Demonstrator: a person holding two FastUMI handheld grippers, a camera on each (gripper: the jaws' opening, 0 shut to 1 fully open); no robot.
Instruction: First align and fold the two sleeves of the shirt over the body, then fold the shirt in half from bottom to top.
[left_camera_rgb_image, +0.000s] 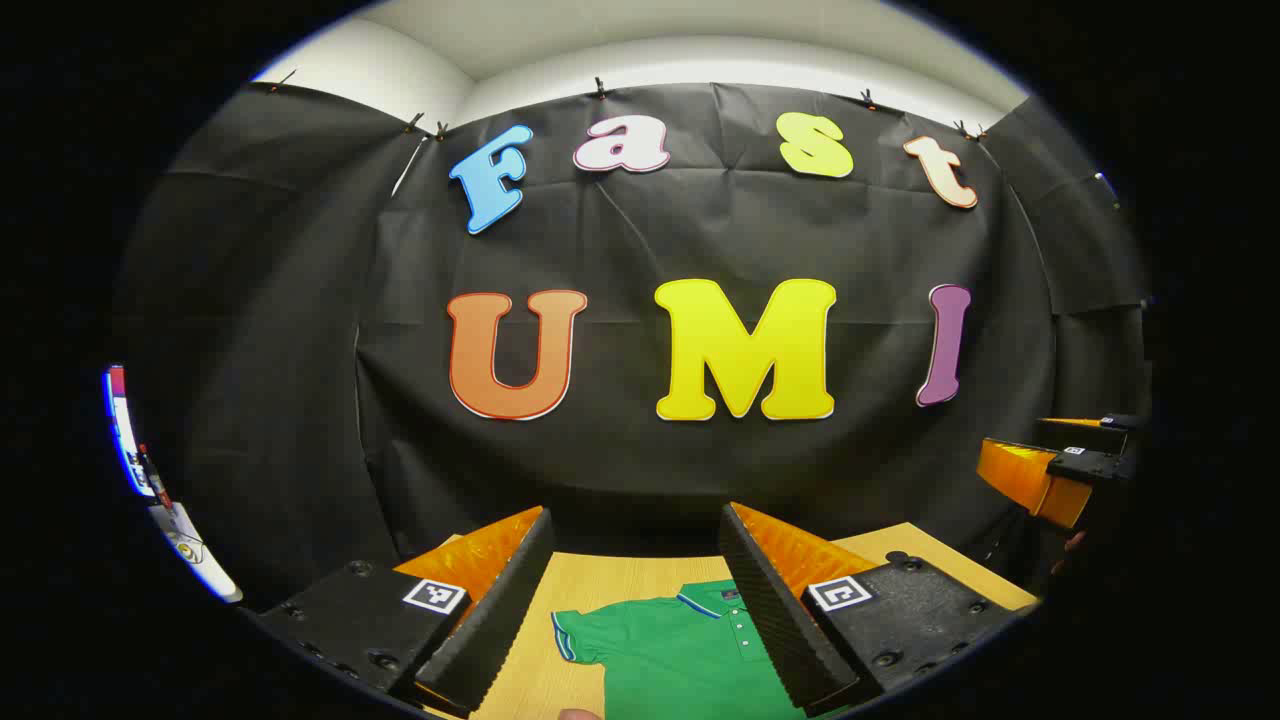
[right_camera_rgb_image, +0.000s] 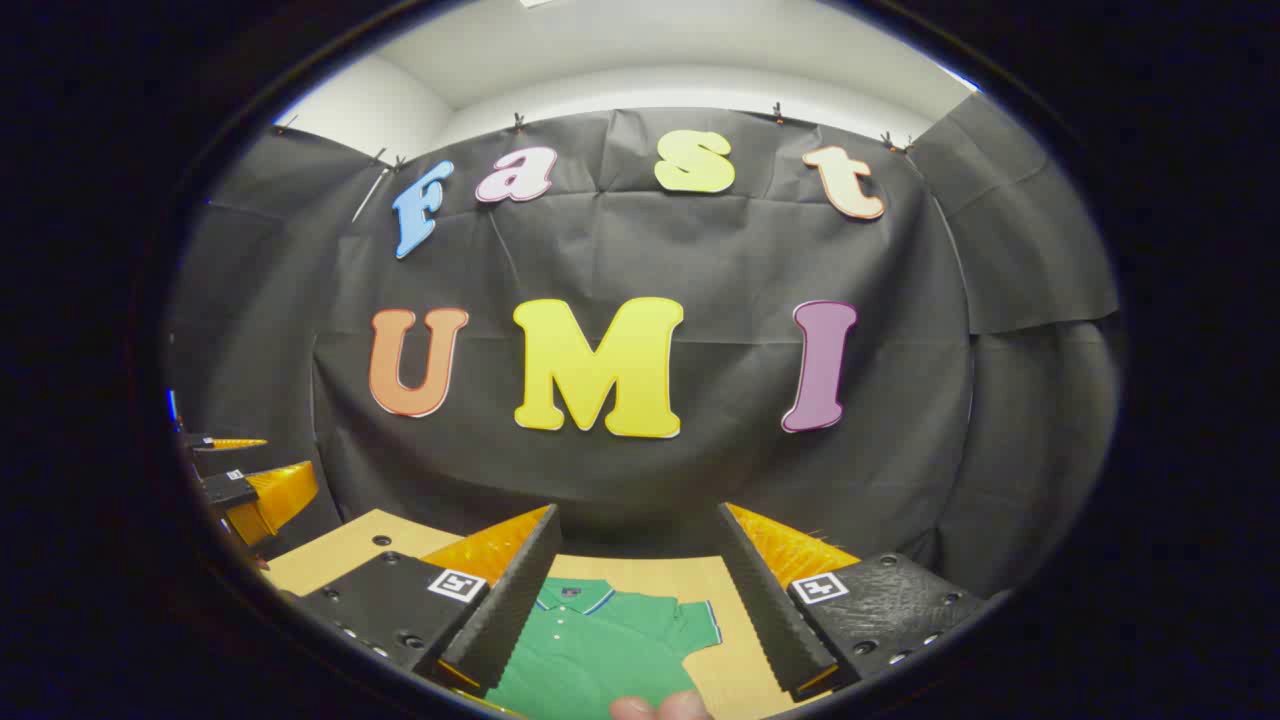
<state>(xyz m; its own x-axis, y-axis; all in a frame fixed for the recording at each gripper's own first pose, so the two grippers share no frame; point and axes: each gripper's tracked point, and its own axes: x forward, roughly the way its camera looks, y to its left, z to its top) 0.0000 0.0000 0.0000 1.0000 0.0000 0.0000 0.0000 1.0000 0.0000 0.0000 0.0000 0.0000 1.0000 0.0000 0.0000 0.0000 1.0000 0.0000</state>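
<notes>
A green polo shirt (left_camera_rgb_image: 675, 650) with striped collar and cuff trim lies flat on a light wooden table (left_camera_rgb_image: 590, 580), collar toward the back wall. My left gripper (left_camera_rgb_image: 635, 560) hangs open above it, framing the collar and one short sleeve. In the right gripper view the same shirt (right_camera_rgb_image: 590, 650) lies below my right gripper (right_camera_rgb_image: 635, 560), which also stands open with nothing between its fingers. The right gripper (left_camera_rgb_image: 1065, 470) shows at the far right of the left gripper view; the left gripper (right_camera_rgb_image: 245, 485) shows at the far left of the right gripper view.
The black cloth wall stands just behind the table's far edge (right_camera_rgb_image: 640, 562). A fingertip (right_camera_rgb_image: 660, 707) pokes in at the bottom of the right gripper view, and another (left_camera_rgb_image: 578, 714) at the bottom of the left gripper view.
</notes>
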